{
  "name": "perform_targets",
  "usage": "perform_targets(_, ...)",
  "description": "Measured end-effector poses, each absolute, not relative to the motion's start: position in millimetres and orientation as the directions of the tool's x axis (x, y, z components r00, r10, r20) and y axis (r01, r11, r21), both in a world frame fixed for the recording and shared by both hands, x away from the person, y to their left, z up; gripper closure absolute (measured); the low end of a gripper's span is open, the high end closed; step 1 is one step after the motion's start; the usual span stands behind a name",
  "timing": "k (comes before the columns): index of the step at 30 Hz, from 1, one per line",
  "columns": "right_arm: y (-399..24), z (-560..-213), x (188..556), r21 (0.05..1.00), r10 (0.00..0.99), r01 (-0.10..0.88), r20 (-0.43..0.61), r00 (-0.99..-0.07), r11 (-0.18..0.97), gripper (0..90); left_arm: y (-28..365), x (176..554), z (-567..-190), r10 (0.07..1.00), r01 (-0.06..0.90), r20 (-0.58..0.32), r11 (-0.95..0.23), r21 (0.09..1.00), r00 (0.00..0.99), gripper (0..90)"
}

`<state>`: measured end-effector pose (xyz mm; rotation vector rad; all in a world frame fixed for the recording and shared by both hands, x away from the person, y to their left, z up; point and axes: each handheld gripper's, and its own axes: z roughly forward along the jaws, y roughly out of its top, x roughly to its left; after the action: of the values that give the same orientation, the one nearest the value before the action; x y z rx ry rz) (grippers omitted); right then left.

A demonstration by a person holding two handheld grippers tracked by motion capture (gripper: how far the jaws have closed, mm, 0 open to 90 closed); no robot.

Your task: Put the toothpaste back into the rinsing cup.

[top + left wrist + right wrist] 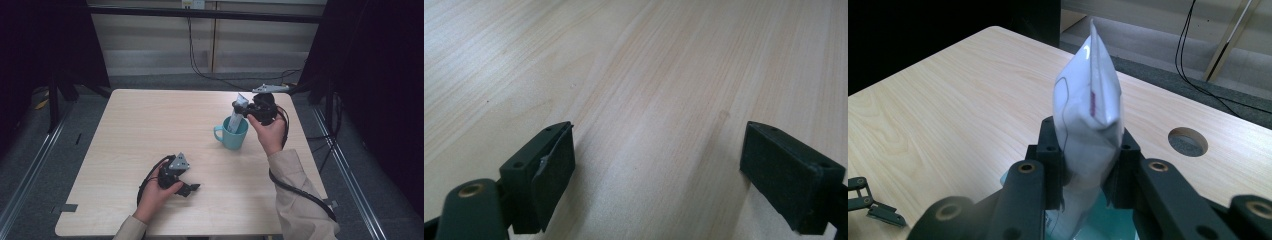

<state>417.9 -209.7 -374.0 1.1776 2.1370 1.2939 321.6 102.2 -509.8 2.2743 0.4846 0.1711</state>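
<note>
Pale wood grain covers the bench (150, 130), which stands on grey carpet with dark curtains to the left and right and cables trailing along the far wall.

At the far right of the bench, the right tongs (242, 106) are clamped on a white pouch (236, 117). In the high view the pouch hangs from them with its lower end inside a teal mug (233, 135), whose handle points left. The right gripper view looks along the jaws: both black pads press the pouch's sides just below a crease, and its sealed top edge stands up above them (1091, 95). A thin dark line and a small reddish mark show on the film there, details too small to make out from above. That view also catches a sliver of teal beneath the pouch, a round hole in the bench (1188, 141) to the right, and the left tongs lying small at its lower left edge.

At the near left, the left tongs (189, 188) rest low over the bench, held in the person's left hand (152, 195). The left gripper view shows the jaws standing wide apart, with bare wood between them. The pad (551, 172) on the left of that view looks scuffed along its edge.
</note>
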Motion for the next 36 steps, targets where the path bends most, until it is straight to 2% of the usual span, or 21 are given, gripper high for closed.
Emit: perform_targets(36,-213.1,-387.0,416.0,0.852,0.809,0.479,0.124,-0.575,0.21,72.8,102.2,321.4,-509.9,0.398,0.293,-0.032,-0.615,0.732,0.917,14.2)
